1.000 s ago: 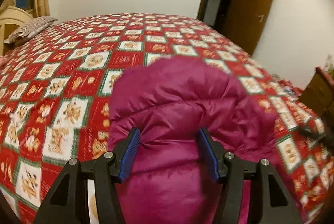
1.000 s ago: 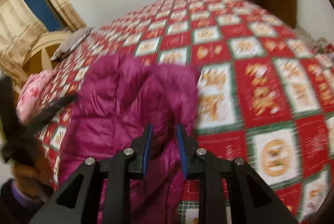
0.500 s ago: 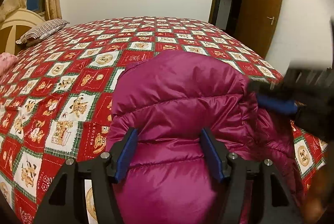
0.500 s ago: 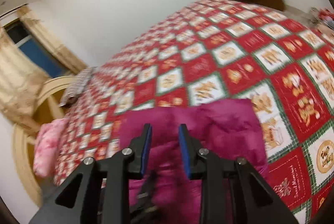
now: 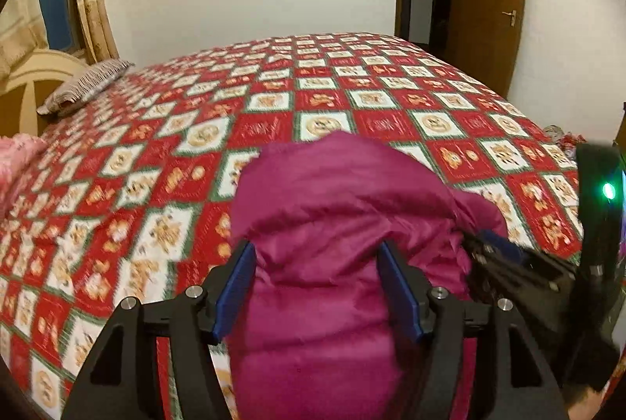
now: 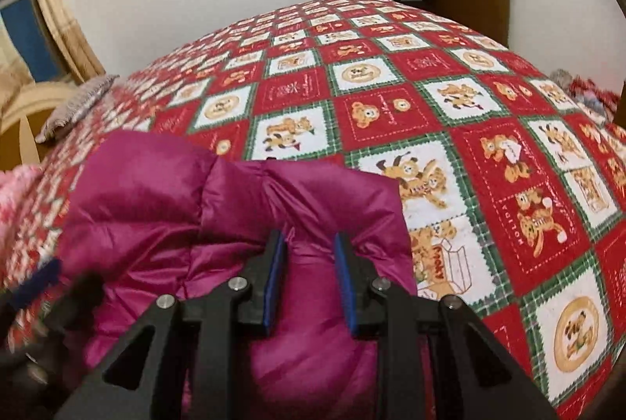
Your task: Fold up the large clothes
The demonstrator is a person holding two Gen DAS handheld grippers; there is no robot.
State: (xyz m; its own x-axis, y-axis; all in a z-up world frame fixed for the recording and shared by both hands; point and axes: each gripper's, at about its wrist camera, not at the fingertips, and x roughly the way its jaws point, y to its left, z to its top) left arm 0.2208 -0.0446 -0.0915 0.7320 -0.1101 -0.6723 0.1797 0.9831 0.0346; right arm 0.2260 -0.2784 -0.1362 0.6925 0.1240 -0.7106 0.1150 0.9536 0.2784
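A puffy magenta quilted down jacket [image 5: 336, 263] is seen bundled at the near edge of a bed covered by a red, white and green checked bedspread printed with teddy bears [image 5: 321, 99], with a striped pillow [image 5: 84, 85] at the far left beside a pink blanket [image 5: 17, 162]. A brown wooden door [image 5: 487, 1] stands open at the far right. The likeliest trouble, as judged from here, is that the slippery, air-filled fabric springs back or slides out of a pinch, so that a fold opens again; uneven pulling by the two tools could also drag the bundle off the near edge. The left gripper [image 5: 319, 285] is held with its blue-padded fingers [image 5: 234, 287] set wide, and a thick roll of the jacket bulges between them; the pads appear to press against the fabric on both sides, though a firm grasp cannot be confirmed. The right gripper [image 6: 309, 271] is shown with its fingers [image 6: 274, 271] set narrower, a fold of the jacket [image 6: 219, 224] filling the gap, and the cloth appears to be pinched there. In the left wrist view the right tool is visible as a blurred black shape at the jacket's right side, with a green light on its body.
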